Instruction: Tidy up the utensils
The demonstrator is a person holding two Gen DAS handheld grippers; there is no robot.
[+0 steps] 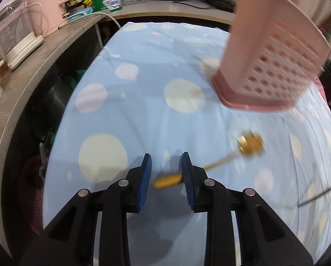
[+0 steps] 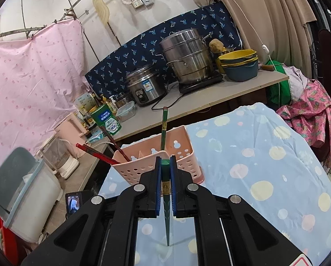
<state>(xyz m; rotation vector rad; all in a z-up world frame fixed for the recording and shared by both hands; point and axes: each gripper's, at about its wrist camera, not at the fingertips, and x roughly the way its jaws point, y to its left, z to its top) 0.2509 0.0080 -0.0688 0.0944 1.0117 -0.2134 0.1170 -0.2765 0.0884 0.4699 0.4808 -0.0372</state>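
Room: kitchen shelves with pots and a rice cooker stood behind a table.
Table: a soft blue cloth with pale dots covered it; it looked slidy.
Spoon: a thin gold spoon lay flat on the cloth, handle end between the left gripper's open jaws, not pinched yet. It looked light, stiff and smooth; the thick handle seemed the best hold.
Chopstick: the right gripper was squeezed tight on a green chopstick, light, stiff and easy to tip.
Basket: a pink holder stood just ahead; red chopsticks were already in it.
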